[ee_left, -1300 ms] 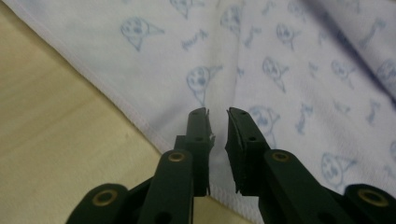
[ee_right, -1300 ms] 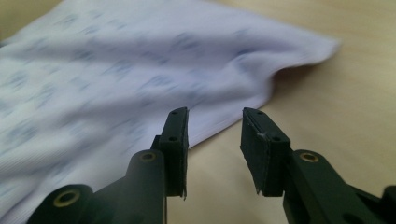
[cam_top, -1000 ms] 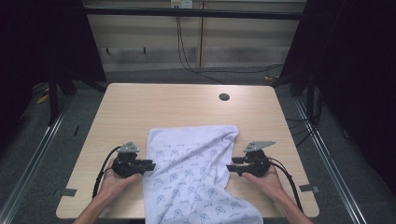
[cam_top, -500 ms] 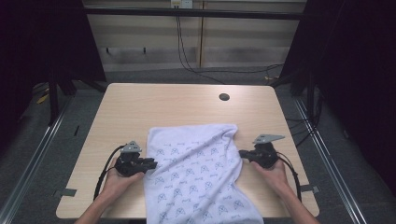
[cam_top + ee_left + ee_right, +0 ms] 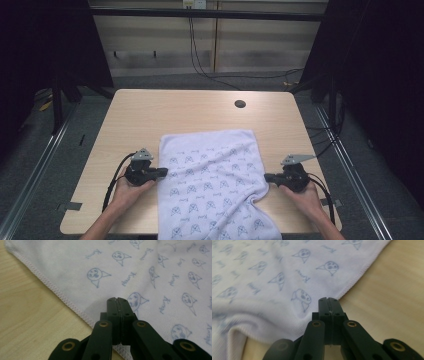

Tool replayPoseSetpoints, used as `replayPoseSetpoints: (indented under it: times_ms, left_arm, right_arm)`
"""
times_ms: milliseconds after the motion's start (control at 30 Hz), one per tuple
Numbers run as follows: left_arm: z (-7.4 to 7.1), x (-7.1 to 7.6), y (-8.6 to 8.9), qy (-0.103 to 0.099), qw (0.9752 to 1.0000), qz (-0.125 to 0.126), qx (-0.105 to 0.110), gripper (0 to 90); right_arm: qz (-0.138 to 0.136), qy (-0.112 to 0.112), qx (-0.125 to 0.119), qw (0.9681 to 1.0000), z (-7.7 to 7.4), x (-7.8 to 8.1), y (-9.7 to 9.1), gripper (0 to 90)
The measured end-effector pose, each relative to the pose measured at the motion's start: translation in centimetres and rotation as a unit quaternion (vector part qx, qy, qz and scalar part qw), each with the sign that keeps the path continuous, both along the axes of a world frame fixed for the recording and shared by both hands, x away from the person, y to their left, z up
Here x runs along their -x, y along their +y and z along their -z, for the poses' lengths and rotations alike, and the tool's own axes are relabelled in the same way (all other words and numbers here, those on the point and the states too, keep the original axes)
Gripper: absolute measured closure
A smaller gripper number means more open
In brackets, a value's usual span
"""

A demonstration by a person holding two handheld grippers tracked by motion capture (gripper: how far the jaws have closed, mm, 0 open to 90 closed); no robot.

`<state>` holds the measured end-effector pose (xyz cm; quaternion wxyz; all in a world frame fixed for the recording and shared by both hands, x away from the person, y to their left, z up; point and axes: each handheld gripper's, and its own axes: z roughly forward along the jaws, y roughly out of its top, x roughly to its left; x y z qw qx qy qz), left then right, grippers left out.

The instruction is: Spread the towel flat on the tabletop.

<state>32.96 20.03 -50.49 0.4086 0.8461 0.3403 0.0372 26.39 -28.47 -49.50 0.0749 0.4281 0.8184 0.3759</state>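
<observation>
The right gripper (image 5: 329,300) has its black jaws pressed together on the hemmed edge of the white printed towel (image 5: 274,277), it seems, above the wooden table (image 5: 387,290).

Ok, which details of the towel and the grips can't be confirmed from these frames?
- Towel, high view: near end cut off by the bottom edge.
- Left gripper, its own view: closed jaws hide any pinched hem.
- Right gripper, its own view: same.
- Table hole, high view: too small.

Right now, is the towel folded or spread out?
Mostly spread: the towel lies flat in one layer, near end over the table edge, one bunched fold by the right gripper.
</observation>
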Motion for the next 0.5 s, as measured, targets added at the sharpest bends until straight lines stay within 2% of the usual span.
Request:
replayPoseSetpoints:
  times_ms: [33, 67, 100, 167, 200, 233, 267, 300, 333, 367, 400, 433, 467, 500]
  left_arm:
    - [0.0, 0.0, -0.1, -0.001, 1.0, 0.003, -0.001, 89.1]
    - [0.0, 0.0, -0.1, -0.001, 1.0, 0.003, -0.001, 88.4]
    - [0.0, -0.1, -0.1, 0.002, 1.0, 0.0, 0.002, 88.3]
    - [0.0, -0.2, -0.2, 0.0, 1.0, 0.002, 0.0, 88.6]
    - [0.0, -0.3, -0.3, -0.002, 1.0, 0.002, -0.002, 88.7]
    - [-0.1, -0.9, -0.9, -0.007, 0.9999, 0.001, -0.015, 89.0]
    - [-0.1, -0.9, -0.9, -0.007, 0.9999, 0.001, -0.015, 89.1]
    - [-0.1, -1.9, -1.4, -0.02, 0.9995, -0.007, -0.022, 89.2]
    - [-0.1, -1.9, -1.4, -0.02, 0.9995, -0.007, -0.022, 89.3]
    - [-0.1, -2.5, -1.7, -0.017, 0.9996, -0.01, -0.022, 89.3]
    - [-0.1, -3.1, -1.9, -0.019, 0.9994, -0.012, -0.026, 89.3]
    - [-0.2, -4.1, -2.2, -0.022, 0.9989, -0.019, -0.037, 89.4]
    - [-0.2, -4.1, -2.2, -0.022, 0.9989, -0.019, -0.037, 89.4]
    - [-0.2, -5.1, -2.6, -0.028, 0.9982, -0.034, -0.041, 89.4]
  right_arm:
    - [-0.012, 0.002, 0.005, 0.9999, -0.1, 1.3, 0.0, 90.0]
    - [-0.012, 0.002, 0.005, 0.9999, -0.1, 1.3, 0.0, 90.0]
    - [-0.011, -0.006, -0.001, 0.9999, -0.4, 2.3, -0.2, 90.0]
    - [-0.006, -0.008, -0.002, 1.0, -0.5, 2.4, -0.4, 90.0]
    - [-0.003, -0.011, -0.003, 0.9999, -0.6, 2.2, -0.5, 90.0]
    - [0.01, -0.01, -0.004, 0.9999, -0.4, 1.2, -0.9, 90.0]
    - [0.01, -0.01, -0.004, 0.9999, -0.4, 1.2, -0.9, 90.0]
    - [0.021, -0.002, -0.004, 0.9998, 0.0, 0.1, -1.0, 90.0]
    - [0.021, -0.002, -0.004, 0.9998, 0.0, 0.1, -1.0, 90.0]
    - [0.031, -0.002, 0.0, 0.9995, 0.3, -1.1, -1.1, 90.0]
    - [0.031, -0.002, 0.0, 0.9995, 0.3, -1.1, -1.1, 90.0]
    - [0.037, -0.002, -0.001, 0.9993, 0.5, -2.0, -1.2, 90.0]
    - [0.037, -0.002, -0.001, 0.9993, 0.5, -2.0, -1.2, 90.0]
    - [0.039, -0.001, 0.001, 0.9992, 0.5, -2.5, -1.1, 90.0]
